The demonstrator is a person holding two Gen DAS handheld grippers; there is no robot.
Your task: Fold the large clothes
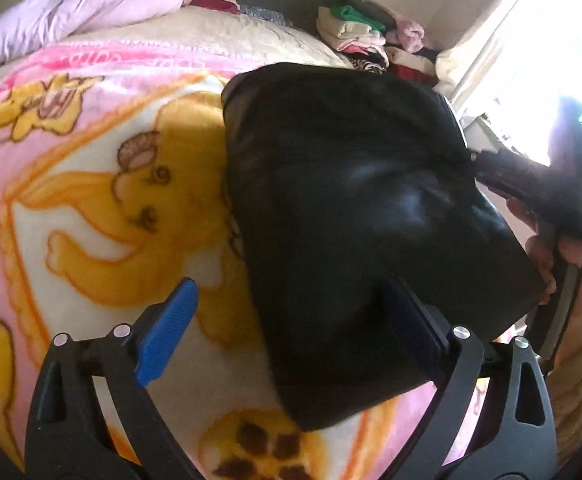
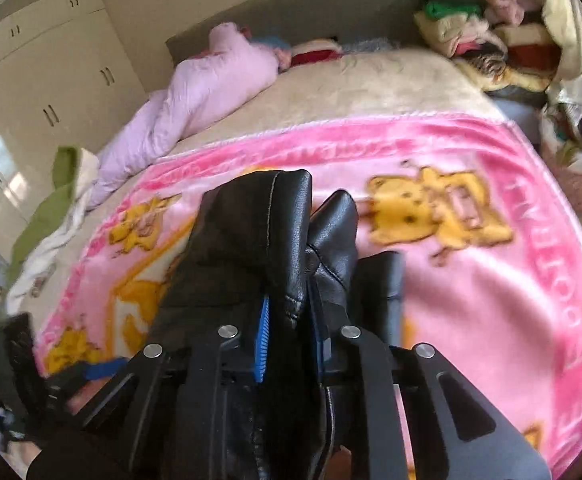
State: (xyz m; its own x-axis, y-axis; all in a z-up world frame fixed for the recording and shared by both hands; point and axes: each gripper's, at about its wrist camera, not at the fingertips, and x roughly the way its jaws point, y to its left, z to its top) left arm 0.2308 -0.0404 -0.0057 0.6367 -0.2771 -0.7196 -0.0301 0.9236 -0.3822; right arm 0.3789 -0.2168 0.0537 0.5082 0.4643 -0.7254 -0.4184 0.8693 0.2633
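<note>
The black garment, which looks like leather, is already gathered into a compact bundle. It hangs just above the pink blanket on the bed, toward 3 o'clock in the left wrist view. I judge the folding to be well advanced, but the bundle is not yet laid flat and its edges are uneven.

The right hand-held gripper is closed tightly on a fold of the garment and carries it. The left hand-held gripper stands wide open; the lower edge of the bundle is between its fingers, but they do not press on it.

What remains, I think, is a last fold and to put it on the clothes pile at 1 o'clock.
</note>
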